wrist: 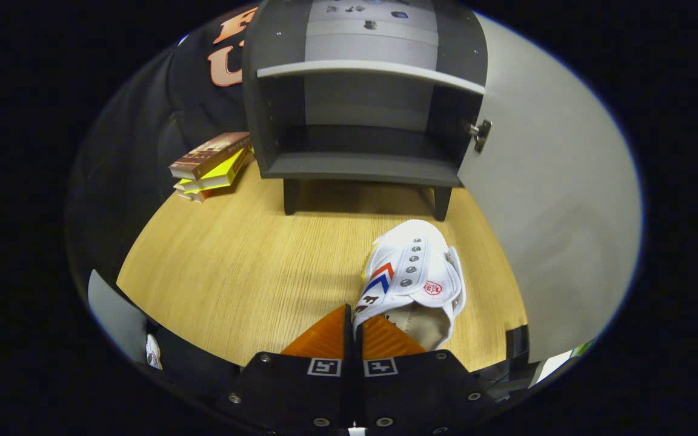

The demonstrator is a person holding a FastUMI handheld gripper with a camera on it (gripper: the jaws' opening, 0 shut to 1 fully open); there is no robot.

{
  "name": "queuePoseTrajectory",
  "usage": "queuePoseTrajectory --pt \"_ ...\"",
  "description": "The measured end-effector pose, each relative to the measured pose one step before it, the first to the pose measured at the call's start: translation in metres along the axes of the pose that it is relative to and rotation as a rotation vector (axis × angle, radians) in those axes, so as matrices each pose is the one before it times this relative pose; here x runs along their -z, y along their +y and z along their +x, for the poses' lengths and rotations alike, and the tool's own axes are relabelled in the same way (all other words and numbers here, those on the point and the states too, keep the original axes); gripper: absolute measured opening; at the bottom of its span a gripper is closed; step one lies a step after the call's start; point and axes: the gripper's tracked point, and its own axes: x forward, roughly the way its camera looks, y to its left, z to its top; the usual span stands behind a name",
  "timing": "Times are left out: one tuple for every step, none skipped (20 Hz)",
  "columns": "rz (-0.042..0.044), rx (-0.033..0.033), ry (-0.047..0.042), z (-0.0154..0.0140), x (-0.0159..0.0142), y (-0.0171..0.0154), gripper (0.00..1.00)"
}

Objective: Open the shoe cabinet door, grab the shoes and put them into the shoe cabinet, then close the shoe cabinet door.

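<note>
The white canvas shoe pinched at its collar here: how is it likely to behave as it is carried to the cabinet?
The hand-held gripper is shut on the side wall of the white shoe. The upper looks like thin canvas, so it will probably flex and let the toe sag. It seems light for its size. Held by one edge, it may swing or twist on the way to the open cabinet.

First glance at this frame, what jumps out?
The white shoe, pinched at its side wall by the shut gripper and held over the wooden table. Beyond it stands the dark shoe cabinet, its pale door swung open to the right, shelves bare. A stack of books lies beside the cabinet's left side.
</note>
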Motion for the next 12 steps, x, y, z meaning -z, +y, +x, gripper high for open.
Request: queuePoseTrajectory --pt "-0.01517 -0.00146 -0.01765 -0.00991 -0.01463 0.00295 0.00" --pt "-0.02064 0.00190 -0.02351 -0.01034 -0.01346 0.00139 0.00" --pt "-0.01883 0.00489 -0.02156 -0.00921 -0.01495 0.00109 0.00" --pt "-0.02183 0.00508 -0.01903 -0.00962 -0.01354 0.00045 0.00" --pt "-0.02043 0.00748 -0.02893 -0.00760 -0.01648 -0.00092 0.00" --pt "-0.02532 0.01136 -0.01548 -0.00759 -0.01287 -0.00070 0.00" --pt "-0.01046 0.00549 -0.02846 -0.00715 -0.02037 -0.00084 0.00" --pt "-0.00614 0.00666 -0.02589 -0.00690 -0.01526 -0.00095 0.00" --pt "-0.01622 0.00673 -0.01916 -0.00454 -0.01568 -0.00116 0.00" --pt "-0.00907 0.00338 -0.02538 -0.00350 -0.01624 -0.00209 0.00" --pt "-0.02387 0.00511 -0.01145 -0.00142 -0.01349 -0.00188 0.00" --pt "-0.01653 -0.00066 -0.01744 0.00163 -0.01540 -0.00124 0.00"
